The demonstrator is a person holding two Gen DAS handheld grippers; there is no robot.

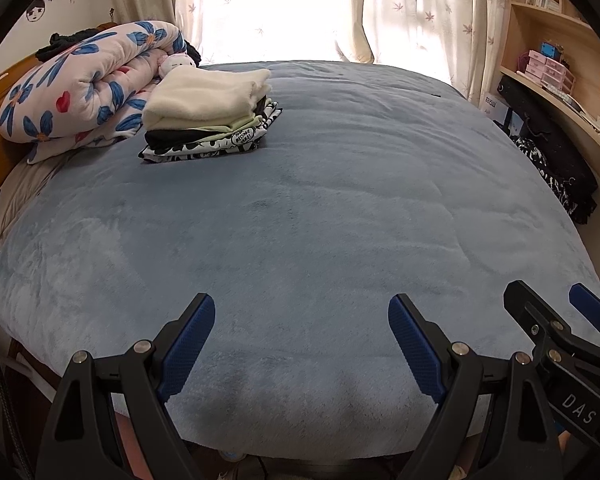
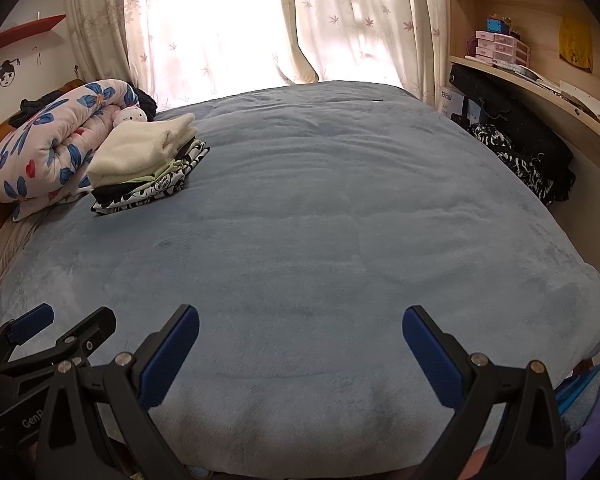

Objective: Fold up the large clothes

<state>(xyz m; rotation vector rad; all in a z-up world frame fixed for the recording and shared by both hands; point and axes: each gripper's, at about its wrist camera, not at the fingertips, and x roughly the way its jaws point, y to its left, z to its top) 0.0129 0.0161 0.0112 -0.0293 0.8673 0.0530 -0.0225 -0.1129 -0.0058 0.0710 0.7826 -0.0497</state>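
Lying far off to the upper left of both tools: the stack of folded clothes (image 1: 210,118), sitting on the bed's blue-grey blanket (image 1: 320,200) just beside the rolled floral quilt (image 1: 84,80), cream piece on top, black and patterned pieces beneath. Running with its long side roughly from the near left corner toward the far right, away from the tools. Sitting well apart from both, somewhat closer to the left tool (image 1: 302,340) than to the right tool (image 2: 300,344).

Hovering side by side over the near edge of the bed, both tools angling down at the blanket. Standing spread wide, left tool pinching nothing, blue pads clear of the fabric. Standing spread wide as well, right tool, nothing between its pads.

Showing no unfolded garment on the open blanket; possibly waiting at the far right, the dark patterned cloth (image 1: 552,176) heaped beside the bed under the curved wooden shelf (image 2: 540,80). Judging from that, likely calling for a reach rightward by the right tool.

Glowing behind the bed: pale leaf-print curtains (image 2: 220,32), window blown out with daylight.
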